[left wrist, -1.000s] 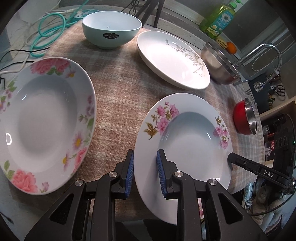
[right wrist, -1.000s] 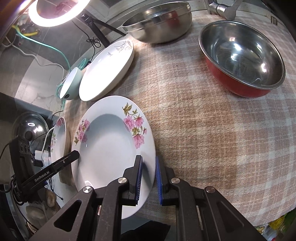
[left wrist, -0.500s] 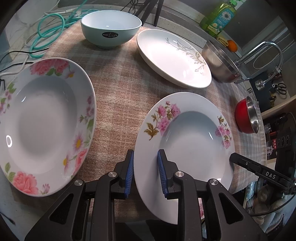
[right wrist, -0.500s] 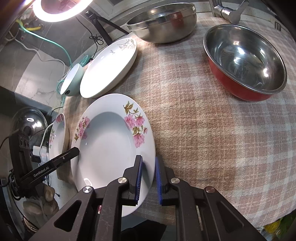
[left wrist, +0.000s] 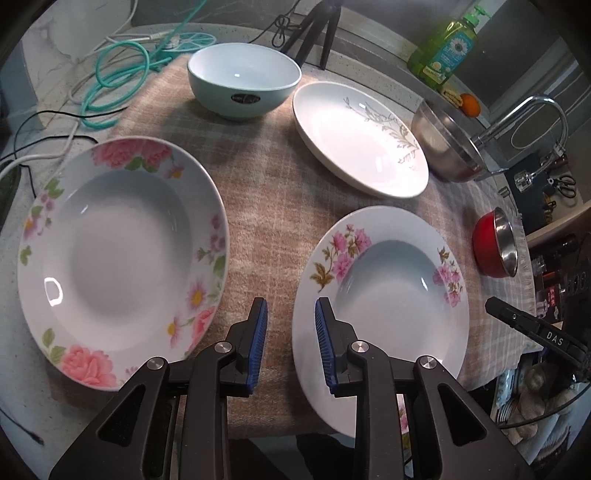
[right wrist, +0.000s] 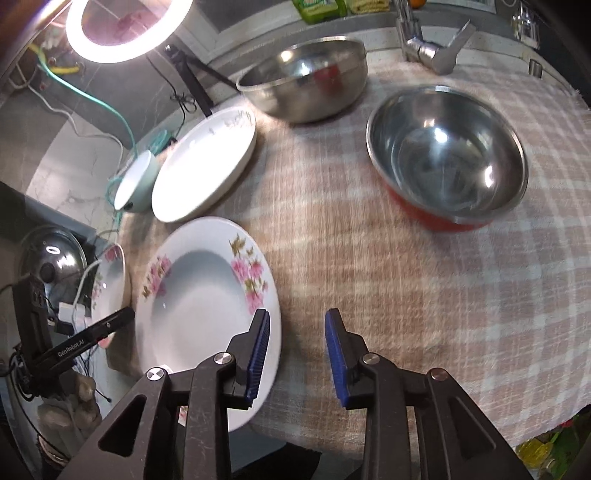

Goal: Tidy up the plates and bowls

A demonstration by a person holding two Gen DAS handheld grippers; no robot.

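Note:
A pink-flowered deep plate [left wrist: 384,295] [right wrist: 207,295] lies on the checked cloth, its near rim over the table's front edge. My left gripper [left wrist: 290,345] is open at its left rim. My right gripper [right wrist: 297,354] is open at its right rim. Neither grips it. A rose-patterned plate [left wrist: 118,254] [right wrist: 109,280] lies to the left. A white plate with grey sprigs [left wrist: 358,140] [right wrist: 205,166] and a mint bowl [left wrist: 243,79] [right wrist: 135,182] stand at the back.
A steel bowl [right wrist: 304,79] [left wrist: 443,147] and a red-sided steel bowl [right wrist: 447,155] [left wrist: 496,247] stand to the right. A faucet [right wrist: 432,55], soap bottle [left wrist: 443,44], teal cables [left wrist: 122,77] and a ring light [right wrist: 125,26] are at the back.
Both grippers were shut on the pink-flowered plate's rims and have opened. The plate now rests on the cloth, and both grippers have drawn back a little.

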